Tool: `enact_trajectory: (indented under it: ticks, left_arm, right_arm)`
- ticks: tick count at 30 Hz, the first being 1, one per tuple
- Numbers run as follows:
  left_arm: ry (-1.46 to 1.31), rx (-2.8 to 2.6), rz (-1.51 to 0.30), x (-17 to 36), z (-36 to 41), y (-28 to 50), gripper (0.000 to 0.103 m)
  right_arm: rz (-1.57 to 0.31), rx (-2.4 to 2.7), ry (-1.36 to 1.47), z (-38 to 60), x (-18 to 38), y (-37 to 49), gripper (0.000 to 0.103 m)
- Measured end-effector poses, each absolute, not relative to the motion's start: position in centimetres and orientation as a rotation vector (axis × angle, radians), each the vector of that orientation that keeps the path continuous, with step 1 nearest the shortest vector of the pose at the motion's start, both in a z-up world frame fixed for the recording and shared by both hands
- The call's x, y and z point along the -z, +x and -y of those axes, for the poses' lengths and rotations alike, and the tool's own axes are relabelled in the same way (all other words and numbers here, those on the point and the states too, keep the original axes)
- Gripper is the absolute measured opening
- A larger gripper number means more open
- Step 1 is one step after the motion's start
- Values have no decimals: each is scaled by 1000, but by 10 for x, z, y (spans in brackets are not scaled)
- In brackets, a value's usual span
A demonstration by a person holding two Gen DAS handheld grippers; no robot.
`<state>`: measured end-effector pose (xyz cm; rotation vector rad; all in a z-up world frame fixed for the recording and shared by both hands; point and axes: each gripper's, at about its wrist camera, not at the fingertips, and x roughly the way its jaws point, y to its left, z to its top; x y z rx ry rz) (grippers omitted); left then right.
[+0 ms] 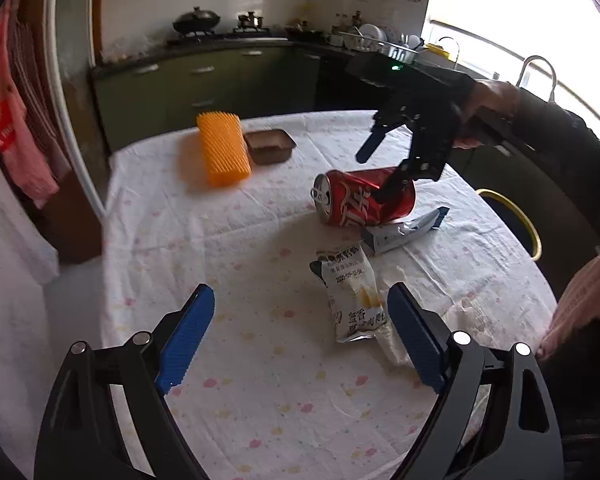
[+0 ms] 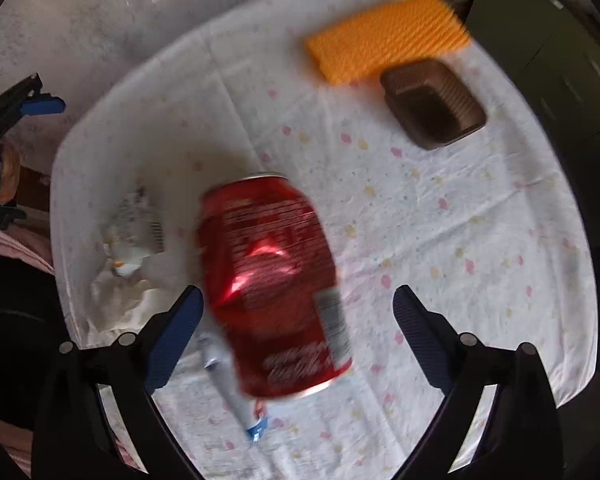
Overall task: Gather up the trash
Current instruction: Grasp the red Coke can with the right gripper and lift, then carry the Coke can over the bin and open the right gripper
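Round table [image 1: 236, 420] under a white cloth with pastel spots; kitchen counter and stove behind it in the left wrist view.

Left gripper [image 1: 300, 336]: jaws wide, blue pads well apart, nothing between them; it hangs over the near part of the cloth, angled down toward the table; a white snack packet [image 1: 350, 296] lies flat just ahead, nearer its right-hand pad; crumpled white tissue [image 1: 404, 300] lies partly under and beside that packet.

Right gripper [image 2: 298, 334]: jaws wide, pointing down at the table; in its own view the dented red soda can [image 2: 276, 284] lies on its side between the spread pads, neither pad pressing it; view is blurred. From the left wrist view the right gripper sits above the can [image 1: 364, 198], one finger in front of the can's far end, the other finger raised clear of it; a hand [image 1: 488, 108] in a dark sleeve holds the tool.

Silver-and-blue wrapper [image 1: 408, 230] lies on the cloth touching the can's near side; in the right wrist view it pokes out from under the can [image 2: 236, 392].

Orange ribbed box [image 1: 222, 148] stands at the far side of the table; brown rectangular tray [image 1: 270, 146] just beside it, whether touching I cannot tell.

A pink sleeve [image 1: 580, 304] shows at the table's right edge.
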<state>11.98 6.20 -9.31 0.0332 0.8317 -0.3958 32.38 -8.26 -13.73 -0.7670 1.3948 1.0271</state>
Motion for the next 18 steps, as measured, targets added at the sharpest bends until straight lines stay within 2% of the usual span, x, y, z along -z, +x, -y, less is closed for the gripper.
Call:
enact_trajectory:
  ticks: [9, 18]
  left_arm:
    - [-11, 468, -860, 114, -73, 148, 87]
    - [35, 470, -841, 113, -51, 138, 87]
  right_arm:
    - [-1458, -1044, -798, 69, 150, 319, 69]
    - [-1346, -935, -683, 90, 134, 301, 68]
